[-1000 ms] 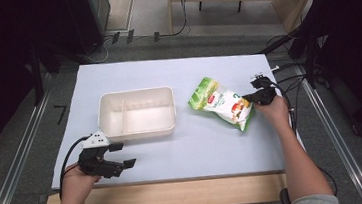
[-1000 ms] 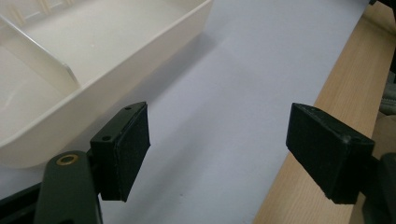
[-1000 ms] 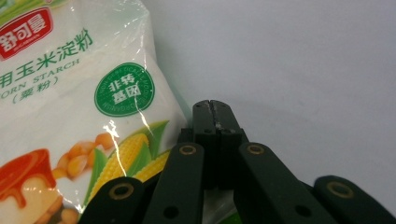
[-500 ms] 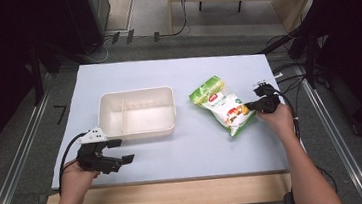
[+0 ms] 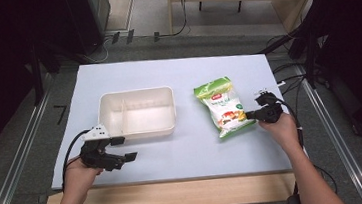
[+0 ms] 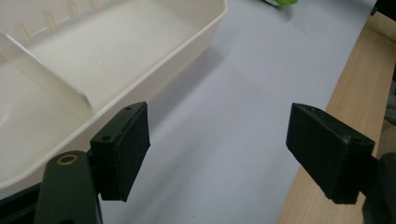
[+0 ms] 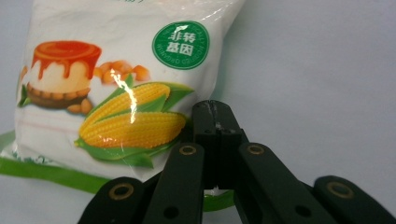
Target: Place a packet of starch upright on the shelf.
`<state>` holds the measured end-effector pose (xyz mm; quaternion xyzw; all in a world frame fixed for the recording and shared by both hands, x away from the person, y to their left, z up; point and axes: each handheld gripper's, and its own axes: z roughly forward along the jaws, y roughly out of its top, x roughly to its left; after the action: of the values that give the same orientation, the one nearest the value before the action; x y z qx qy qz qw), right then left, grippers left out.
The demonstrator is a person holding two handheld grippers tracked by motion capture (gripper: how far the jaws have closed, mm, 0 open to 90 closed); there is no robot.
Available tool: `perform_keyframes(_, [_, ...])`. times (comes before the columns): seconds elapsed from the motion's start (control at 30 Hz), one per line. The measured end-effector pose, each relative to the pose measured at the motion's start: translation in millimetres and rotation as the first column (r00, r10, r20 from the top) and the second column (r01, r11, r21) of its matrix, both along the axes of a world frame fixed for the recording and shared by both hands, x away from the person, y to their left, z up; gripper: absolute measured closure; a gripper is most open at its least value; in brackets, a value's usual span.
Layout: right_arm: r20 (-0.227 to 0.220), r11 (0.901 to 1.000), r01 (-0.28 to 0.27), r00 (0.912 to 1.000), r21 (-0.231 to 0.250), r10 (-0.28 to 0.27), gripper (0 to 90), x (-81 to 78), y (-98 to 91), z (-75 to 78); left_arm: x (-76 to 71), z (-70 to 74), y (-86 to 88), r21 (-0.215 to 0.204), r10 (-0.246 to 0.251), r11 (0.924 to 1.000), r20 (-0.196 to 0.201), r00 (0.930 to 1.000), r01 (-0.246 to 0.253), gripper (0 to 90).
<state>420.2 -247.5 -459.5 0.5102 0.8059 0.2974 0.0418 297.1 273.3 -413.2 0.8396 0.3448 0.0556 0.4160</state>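
One green "非转基因" seal on corn-picture bag (image 7: 116, 84)

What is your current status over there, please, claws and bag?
Left claw open, hovering beside the white tray. Right claw shut on the corn bag edge; bag flat on the table. Nothing between bag and tray.

Black claws (image 6: 219, 154), brass-ringed screws
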Motion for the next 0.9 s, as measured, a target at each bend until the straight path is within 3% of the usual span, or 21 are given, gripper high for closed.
perform_keyframes(0.3, [-0.003,0.9989,-0.046,0.9989,0.004,0.046,90.0,-15.7,7.5,1.9,2.9,0.2,-3.2,-0.003,-0.007,1.0000,-0.001,1.0000,0.007,22.3])
perform_keyframes(0.53, [-0.033,0.9976,-0.065,0.9973,0.025,0.066,90.0,-17.9,8.6,2.7,4.6,0.1,-5.4,0.006,-0.019,0.9998,-0.004,0.9998,0.019,22.3])
perform_keyframes(0.67, [-0.001,0.9959,-0.090,0.9959,-0.003,0.090,89.6,-16.4,8.7,9.6,4.3,0.1,-4.9,0.009,-0.018,0.9998,-0.005,0.9998,0.018,22.3])
perform_keyframes(0.7, [0.033,0.9970,-0.077,0.9964,-0.004,0.077,83.2,-15.1,7.8,15.8,3.9,-0.3,-4.5,0.003,-0.014,0.9999,-0.002,0.9999,0.014,22.3])
perform_keyframes(0.73, [0.033,0.9970,-0.077,0.9964,-0.004,0.077,83.2,-15.1,7.8,15.8,3.9,-0.3,-4.5,0.003,-0.014,0.9999,-0.002,0.9999,0.014,22.3])
perform_keyframes(0.77, [0.055,0.9971,-0.068,0.9963,0.033,0.066,80.3,-14.1,4.9,19.9,3.4,-0.3,-4.0,0.006,-0.014,0.9999,-0.004,0.9999,0.014,22.3])
perform_keyframes(0.8, [0.055,0.9971,-0.068,0.9963,0.033,0.066,80.3,-14.1,4.9,19.9,2.9,-0.2,-3.6,0.008,-0.013,0.9999,-0.005,0.9999,0.013,22.3])
perform_keyframes(0.9, [0.081,0.9965,-0.047,0.9959,0.069,0.042,69.3,-9.6,3.6,23.3,0.3,0.2,-1.7,0.007,-0.002,1.0000,0.006,1.0000,0.002,22.3])
